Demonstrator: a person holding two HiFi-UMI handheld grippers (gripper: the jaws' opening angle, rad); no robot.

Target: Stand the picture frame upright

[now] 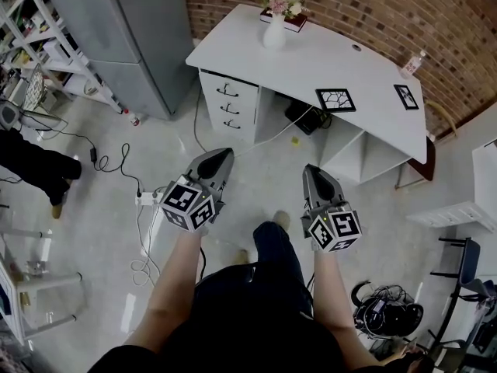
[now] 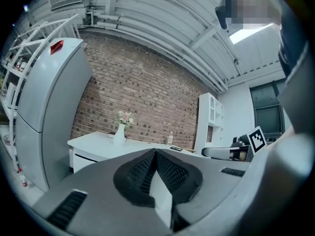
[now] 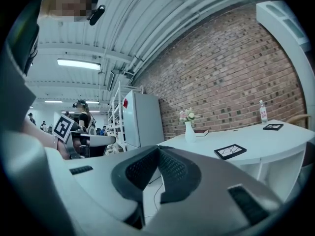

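Two black picture frames lie flat on the white desk (image 1: 311, 61): one near the front edge (image 1: 335, 99), also in the right gripper view (image 3: 230, 151), and one at the desk's right end (image 1: 406, 96). My left gripper (image 1: 224, 154) and right gripper (image 1: 314, 169) are held over the floor, well short of the desk. Both are shut with nothing between the jaws. The left gripper's tips (image 2: 155, 152) and the right gripper's tips (image 3: 158, 148) point toward the desk.
A white vase of flowers (image 1: 276, 23) and a book stand at the desk's back, a water bottle (image 1: 413, 63) at its right end. A grey fridge (image 1: 136, 37) stands left of the desk. Cables and a power strip (image 1: 146, 198) lie on the floor.
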